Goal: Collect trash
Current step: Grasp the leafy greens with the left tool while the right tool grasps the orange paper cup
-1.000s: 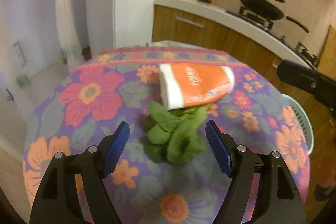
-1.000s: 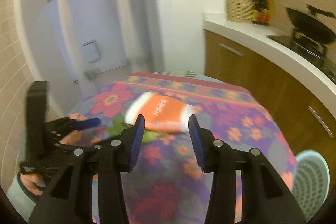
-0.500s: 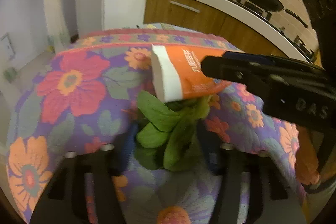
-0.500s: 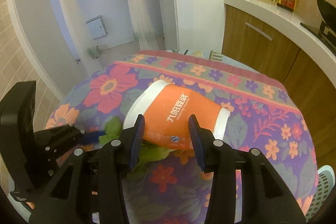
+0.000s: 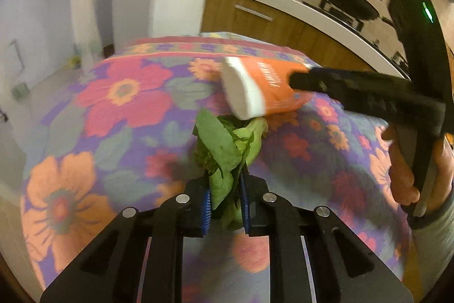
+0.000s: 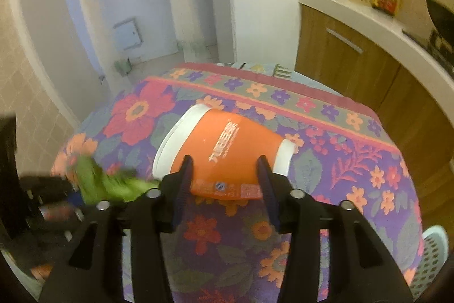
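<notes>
Lying on its side across the flowered tablecloth: orange paper cup, white rim toward the leaves. Straddling the cup's middle, jaws opening: right gripper, pads not clearly pressing it. Closing and pinching the bunch of green leaves just beside the cup's rim: left gripper, leaves bunching upward between blue pads.

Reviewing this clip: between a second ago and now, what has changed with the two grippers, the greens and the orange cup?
The left gripper went from wide open around the leafy greens to pinching them, jaws closing. The right gripper swung in over the orange cup; its jaws are opening and now straddle the cup's side without clamping it. The cup lies on its side on the floral tablecloth as before, greens beside it.
</notes>
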The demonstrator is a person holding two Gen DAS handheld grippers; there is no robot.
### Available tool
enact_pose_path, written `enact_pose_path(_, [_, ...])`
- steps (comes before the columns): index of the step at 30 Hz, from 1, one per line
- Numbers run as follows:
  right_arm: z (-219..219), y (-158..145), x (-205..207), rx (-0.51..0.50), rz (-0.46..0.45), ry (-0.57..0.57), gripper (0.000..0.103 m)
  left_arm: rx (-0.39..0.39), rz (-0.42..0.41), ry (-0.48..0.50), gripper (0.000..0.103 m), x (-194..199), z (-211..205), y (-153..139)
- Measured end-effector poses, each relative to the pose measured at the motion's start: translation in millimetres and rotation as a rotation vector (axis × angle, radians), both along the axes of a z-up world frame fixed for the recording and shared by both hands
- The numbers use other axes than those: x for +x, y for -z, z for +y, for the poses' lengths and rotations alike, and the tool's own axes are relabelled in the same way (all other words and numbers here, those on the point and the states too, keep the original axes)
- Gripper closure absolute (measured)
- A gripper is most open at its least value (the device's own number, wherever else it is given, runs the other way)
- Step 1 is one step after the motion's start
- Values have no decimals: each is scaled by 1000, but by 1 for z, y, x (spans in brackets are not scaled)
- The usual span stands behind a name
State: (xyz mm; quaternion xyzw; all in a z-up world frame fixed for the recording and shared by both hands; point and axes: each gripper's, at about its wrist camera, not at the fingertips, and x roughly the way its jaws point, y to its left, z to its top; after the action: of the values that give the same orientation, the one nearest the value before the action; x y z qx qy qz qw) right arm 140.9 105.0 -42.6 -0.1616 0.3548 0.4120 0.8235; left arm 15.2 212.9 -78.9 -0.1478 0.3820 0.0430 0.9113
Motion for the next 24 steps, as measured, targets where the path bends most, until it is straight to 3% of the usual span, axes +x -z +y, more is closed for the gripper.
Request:
enact_pose_path(5, [20,13,-39,-168,-225,-66,48,-65,-20,-48,88,-11,26,4])
enact_pose_path(9, [40,27,-64,-288,-376,-121,49,-41,-34,-66,88,-15,27,3])
enact_pose_path(24, [70,45,-56,-326,-472,-105,48,-79,-46,-66,88,-21,32,4])
